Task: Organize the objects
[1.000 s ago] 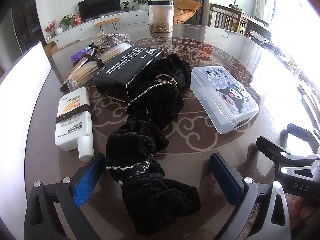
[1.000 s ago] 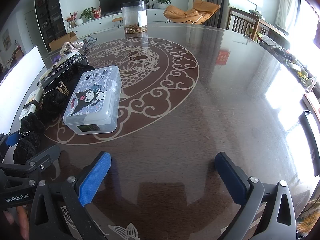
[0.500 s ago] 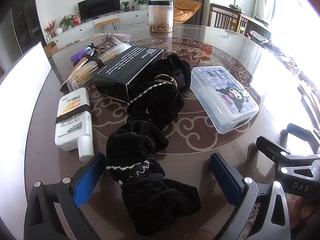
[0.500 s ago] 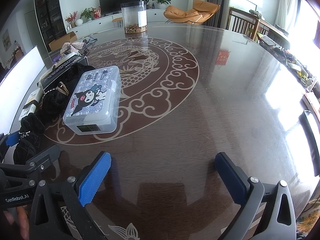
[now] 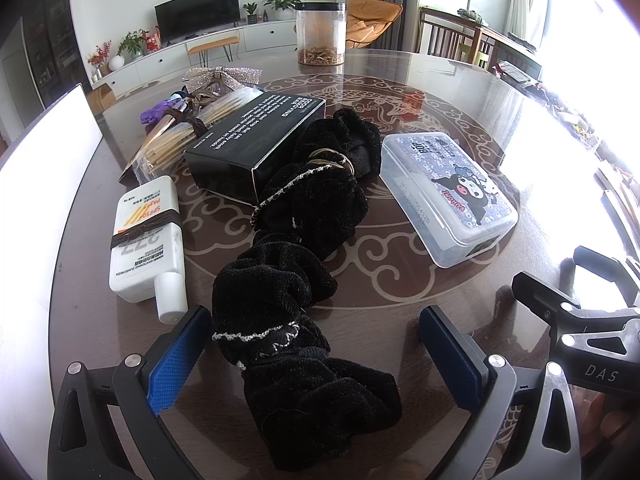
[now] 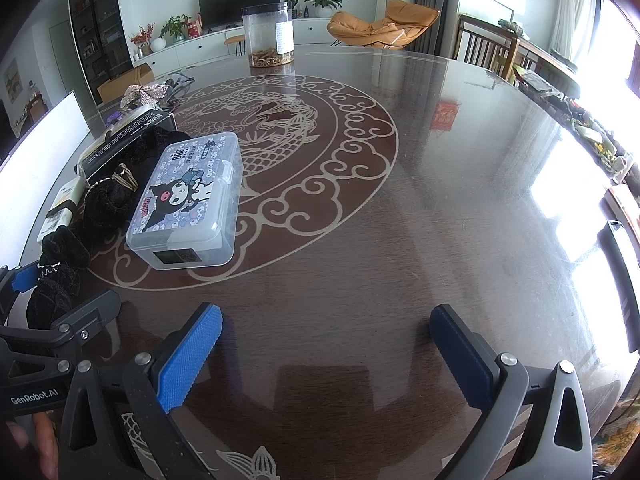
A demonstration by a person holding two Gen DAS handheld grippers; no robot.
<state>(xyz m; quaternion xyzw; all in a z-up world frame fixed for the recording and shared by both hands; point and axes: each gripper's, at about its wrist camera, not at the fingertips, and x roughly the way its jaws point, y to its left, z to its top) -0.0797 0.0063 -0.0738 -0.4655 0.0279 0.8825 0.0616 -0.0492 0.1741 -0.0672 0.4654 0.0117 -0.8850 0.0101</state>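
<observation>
Black velvet scrunchies (image 5: pixel 304 280) lie in a row down the middle of the left wrist view. My left gripper (image 5: pixel 316 344) stands open, its blue pads on either side of the nearest scrunchie without touching it. A black box (image 5: pixel 256 140), a white sunscreen bottle (image 5: pixel 148 236), a pack of cotton swabs (image 5: pixel 188 132) and a clear cartoon-printed box (image 5: pixel 444 192) surround them. My right gripper (image 6: pixel 328 344) is open over bare tabletop, with the clear box (image 6: pixel 188 200) and scrunchies (image 6: pixel 64 256) to its far left.
The round dark table (image 6: pixel 400 220) has a glossy dragon inlay. A clear jar (image 5: pixel 321 34) stands at the far edge. A glittery bow (image 5: pixel 220 76) and a purple item (image 5: pixel 158 114) lie behind the swabs. A white panel (image 5: pixel 44 152) stands at the left.
</observation>
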